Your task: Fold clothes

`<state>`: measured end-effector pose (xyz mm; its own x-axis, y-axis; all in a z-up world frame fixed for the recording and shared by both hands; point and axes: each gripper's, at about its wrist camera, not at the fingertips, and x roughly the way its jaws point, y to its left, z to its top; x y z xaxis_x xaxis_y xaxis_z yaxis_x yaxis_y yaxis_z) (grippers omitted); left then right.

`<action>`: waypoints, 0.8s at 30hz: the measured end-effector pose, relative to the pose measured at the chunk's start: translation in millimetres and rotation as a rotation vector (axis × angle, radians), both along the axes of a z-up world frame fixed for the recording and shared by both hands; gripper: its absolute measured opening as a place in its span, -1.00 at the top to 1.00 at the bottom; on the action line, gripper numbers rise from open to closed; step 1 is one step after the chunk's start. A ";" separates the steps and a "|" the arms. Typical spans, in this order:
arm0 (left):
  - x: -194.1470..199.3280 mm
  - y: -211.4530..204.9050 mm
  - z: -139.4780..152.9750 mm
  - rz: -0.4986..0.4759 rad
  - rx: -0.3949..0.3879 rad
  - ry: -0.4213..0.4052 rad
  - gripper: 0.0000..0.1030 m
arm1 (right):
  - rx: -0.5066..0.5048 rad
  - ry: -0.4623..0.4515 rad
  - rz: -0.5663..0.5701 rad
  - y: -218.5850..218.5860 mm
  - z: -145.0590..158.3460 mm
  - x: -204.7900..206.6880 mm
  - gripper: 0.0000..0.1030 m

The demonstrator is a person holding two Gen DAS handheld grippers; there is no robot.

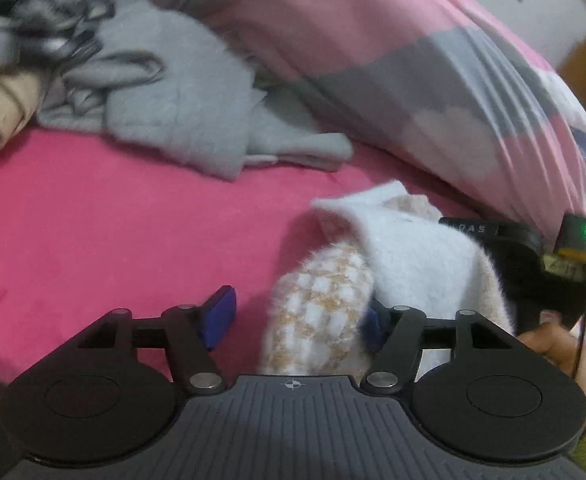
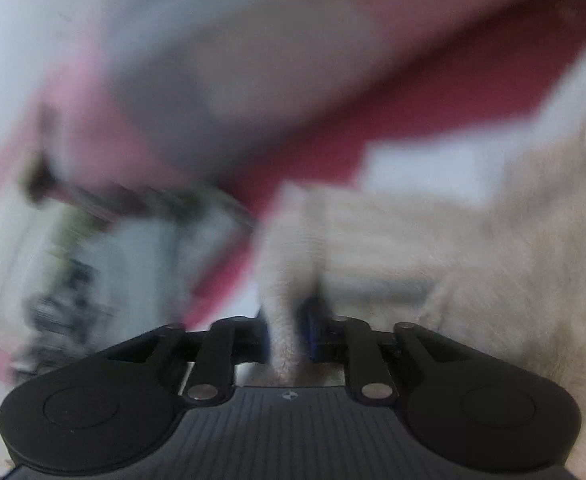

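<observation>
Mid-fold, by my reading: the right tool (image 2: 289, 336) is clamped on a fold of the cream fuzzy sweater (image 2: 473, 248), while the left tool (image 1: 293, 320) stands parted, the checked sleeve (image 1: 317, 320) between its jaws and against one pad (no grip). The sweater lies on the pink bed (image 1: 113, 220). Next, the left must close on the sleeve

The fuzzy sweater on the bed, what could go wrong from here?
1. The right gripper pinches only a thin fold of the sweater, so it may slip out.
2. The left gripper is open, with a sleeve between its fingers but not clamped, so the fold may sag.
3. The grey garment lies nearby and might get dragged along.
</observation>
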<state>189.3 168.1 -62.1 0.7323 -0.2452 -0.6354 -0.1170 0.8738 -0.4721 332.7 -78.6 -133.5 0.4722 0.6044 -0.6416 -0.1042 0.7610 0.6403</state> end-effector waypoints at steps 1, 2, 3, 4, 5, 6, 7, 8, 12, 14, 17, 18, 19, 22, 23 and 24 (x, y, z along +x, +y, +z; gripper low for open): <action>-2.2 1.3 1.0 0.008 -0.012 -0.001 -0.27 | 0.046 0.014 -0.015 -5.7 -1.4 0.6 0.55; -5.4 1.7 4.0 0.014 -0.016 -0.010 -0.27 | 0.086 0.042 -0.029 -13.2 1.6 -0.1 0.45; -7.0 3.3 8.1 0.021 -0.020 -0.021 -0.27 | 0.118 0.077 -0.043 -21.8 6.2 -2.1 0.38; -9.6 5.5 11.9 0.033 -0.034 -0.029 -0.27 | 0.141 0.098 -0.057 -32.1 13.3 -6.5 0.11; -13.0 7.7 15.6 0.045 -0.053 -0.036 -0.27 | 0.155 0.105 -0.072 -44.4 23.1 -13.5 -0.02; -16.5 10.0 19.3 0.057 -0.072 -0.044 -0.27 | 0.169 0.111 -0.086 -56.6 32.9 -20.5 -0.03; -20.9 13.1 23.3 0.070 -0.091 -0.058 -0.28 | 0.183 0.106 -0.089 -69.8 44.5 -28.6 -0.03; -25.8 16.7 27.6 0.083 -0.109 -0.077 -0.34 | 0.198 0.083 -0.080 -84.0 59.1 -40.2 -0.04; -49.9 22.9 53.7 0.061 -0.146 -0.146 -0.37 | 0.180 -0.063 -0.002 -122.4 118.4 -105.0 -0.05; -66.3 21.1 69.6 0.012 -0.146 -0.177 -0.37 | 0.153 -0.130 0.064 -123.7 141.7 -141.1 -0.06; -98.3 11.4 88.2 -0.099 -0.125 -0.235 -0.37 | 0.058 -0.211 0.187 -103.4 155.7 -197.7 -0.06; -108.8 6.4 91.4 -0.142 -0.107 -0.247 -0.38 | 0.012 -0.236 0.233 -94.1 156.0 -215.4 -0.05; -120.3 1.4 92.6 -0.182 -0.086 -0.254 -0.38 | -0.034 -0.260 0.278 -84.8 156.4 -233.1 -0.05; -153.8 -13.9 83.8 -0.314 -0.009 -0.249 -0.38 | -0.177 -0.296 0.390 -52.4 133.6 -276.0 -0.04; -164.0 -17.3 78.1 -0.344 0.015 -0.238 -0.38 | -0.202 -0.293 0.420 -43.0 123.5 -286.4 0.01; -174.3 -20.2 72.1 -0.372 0.038 -0.228 -0.38 | -0.200 -0.277 0.446 -35.4 112.5 -293.1 0.05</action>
